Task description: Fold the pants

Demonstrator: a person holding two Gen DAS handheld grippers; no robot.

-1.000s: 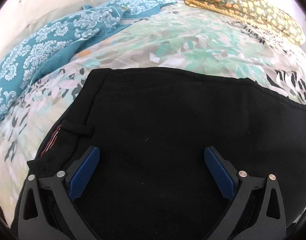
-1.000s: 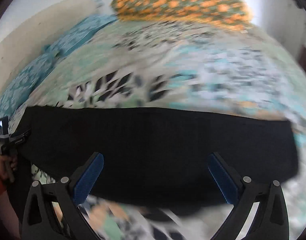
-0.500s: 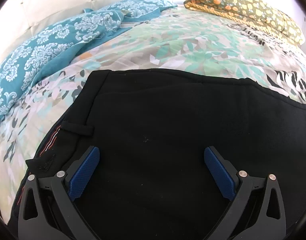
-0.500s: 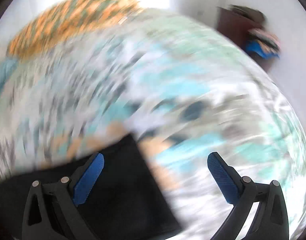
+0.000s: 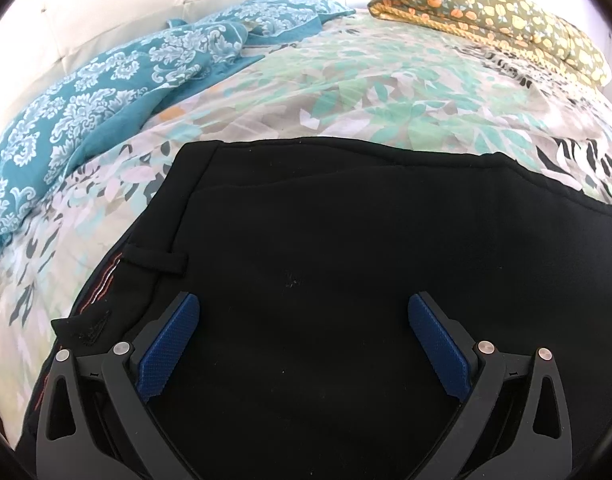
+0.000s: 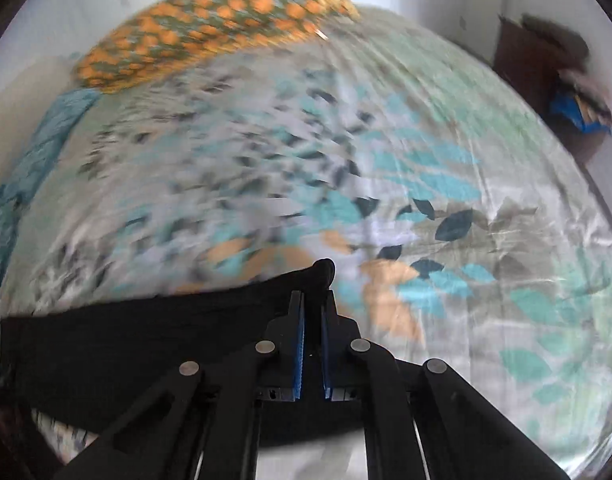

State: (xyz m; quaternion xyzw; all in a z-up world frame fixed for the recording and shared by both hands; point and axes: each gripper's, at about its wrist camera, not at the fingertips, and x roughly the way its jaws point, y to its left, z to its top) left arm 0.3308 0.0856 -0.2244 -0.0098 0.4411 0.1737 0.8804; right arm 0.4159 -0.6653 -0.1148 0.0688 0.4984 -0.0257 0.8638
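Black pants (image 5: 346,280) lying flat on leaf-print bedspread (image 5: 366,92), waistband end with belt loop (image 5: 156,258) sitting toward left of left wrist view. Left gripper (image 5: 302,344) hovering over pants, jaws standing wide apart — gripping nothing. Right gripper (image 6: 312,312) pinching pants (image 6: 146,344) end, blue pads nearly touching, fabric bunching between them. Right view blurring. Teal pillow (image 5: 86,92), orange-print pillow (image 5: 506,8) resting at far side.

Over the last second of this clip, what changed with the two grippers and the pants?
The right hand-held gripper swung rightward to the end of the black pants and closed from wide open onto the fabric's corner. The left hand-held gripper stayed open, hovering over the waistband end, and the pants there did not shift on the bedspread.
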